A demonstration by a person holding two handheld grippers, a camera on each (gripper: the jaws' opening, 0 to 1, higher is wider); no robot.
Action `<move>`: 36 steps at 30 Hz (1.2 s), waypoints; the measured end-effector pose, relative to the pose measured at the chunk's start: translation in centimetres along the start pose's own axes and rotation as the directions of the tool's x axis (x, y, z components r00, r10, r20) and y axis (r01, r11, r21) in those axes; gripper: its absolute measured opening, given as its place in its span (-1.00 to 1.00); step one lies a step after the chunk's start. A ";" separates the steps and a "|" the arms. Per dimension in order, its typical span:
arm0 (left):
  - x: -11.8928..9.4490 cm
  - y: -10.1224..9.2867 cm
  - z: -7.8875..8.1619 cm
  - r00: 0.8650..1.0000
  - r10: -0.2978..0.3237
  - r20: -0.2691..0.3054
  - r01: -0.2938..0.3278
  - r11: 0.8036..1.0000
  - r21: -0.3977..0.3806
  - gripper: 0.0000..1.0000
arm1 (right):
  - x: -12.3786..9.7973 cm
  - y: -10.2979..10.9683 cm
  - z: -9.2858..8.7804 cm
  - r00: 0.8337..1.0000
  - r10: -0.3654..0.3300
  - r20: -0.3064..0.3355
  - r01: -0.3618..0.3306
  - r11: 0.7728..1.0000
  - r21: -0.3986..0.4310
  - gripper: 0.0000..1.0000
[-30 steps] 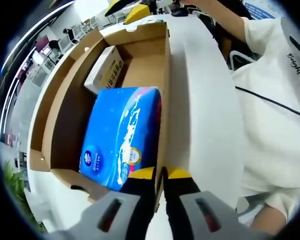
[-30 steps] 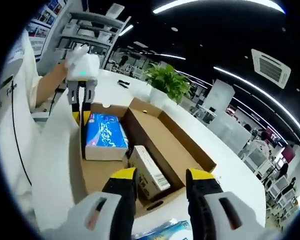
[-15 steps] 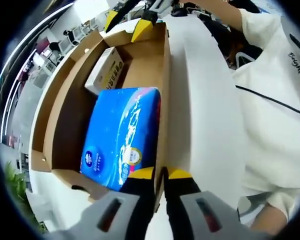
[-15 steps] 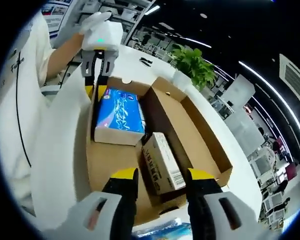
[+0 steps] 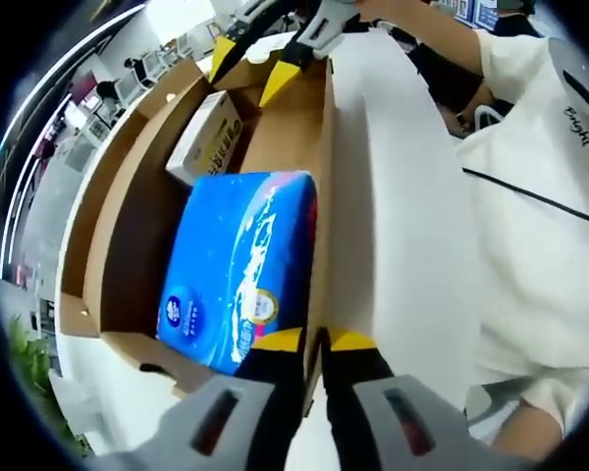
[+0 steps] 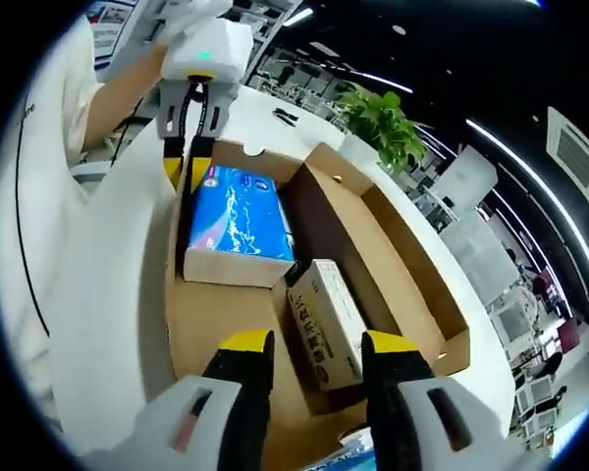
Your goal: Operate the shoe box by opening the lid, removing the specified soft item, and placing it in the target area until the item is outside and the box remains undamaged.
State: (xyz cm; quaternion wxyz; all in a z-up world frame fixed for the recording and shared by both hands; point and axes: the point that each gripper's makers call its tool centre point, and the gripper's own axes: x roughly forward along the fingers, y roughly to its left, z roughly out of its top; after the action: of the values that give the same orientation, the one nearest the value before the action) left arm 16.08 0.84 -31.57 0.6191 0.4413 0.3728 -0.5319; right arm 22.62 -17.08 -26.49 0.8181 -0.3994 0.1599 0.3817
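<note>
An open brown shoe box (image 5: 322, 147) lies on a white tabletop. Inside it are a blue soft tissue pack (image 5: 238, 263) and a small white and yellow carton (image 5: 208, 137). My left gripper (image 5: 314, 341) is shut on the box's near side wall, right beside the blue pack. From the right gripper view, the left gripper (image 6: 187, 167) clamps that wall at the far end of the shoe box (image 6: 402, 245), by the blue pack (image 6: 238, 218). My right gripper (image 6: 319, 345) hangs open over the other end, above the carton (image 6: 326, 319), holding nothing. The right gripper (image 5: 250, 64) enters the left gripper view at the top.
The box's brown lid flap (image 5: 128, 167) stands open on the far side. A person in a white shirt (image 5: 540, 196) stands along the table edge. A potted plant (image 6: 378, 123) sits beyond the box. Part of another blue pack (image 6: 353, 456) lies near my right jaws.
The right gripper has moved in over the box's end, closer to the small carton, and reaches further into the left gripper view. The left gripper has kept its hold on the wall.
</note>
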 end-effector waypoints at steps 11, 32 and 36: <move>0.0 0.1 -0.1 1.000 0.015 -0.001 -0.015 1.000 0.004 -0.87 | 0.7 1.0 1.3 0.997 0.073 -0.014 -0.073 0.997 -0.026 -0.18; 0.1 0.0 -0.1 1.000 -0.003 -0.018 0.002 1.000 -0.010 -0.88 | 1.6 -0.4 1.9 0.993 0.111 0.029 -0.114 0.970 0.213 -0.55; 0.0 0.0 -0.1 1.000 -0.007 -0.013 0.007 1.000 -0.010 -0.88 | 2.2 -1.1 1.0 0.995 0.078 -0.055 -0.070 0.988 0.136 -0.53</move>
State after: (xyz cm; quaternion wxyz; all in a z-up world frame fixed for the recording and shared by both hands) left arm 16.06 0.92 -31.63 0.6169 0.4406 0.3811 -0.5292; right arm 24.85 -15.67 -26.54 0.8231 -0.3488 0.2242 0.3881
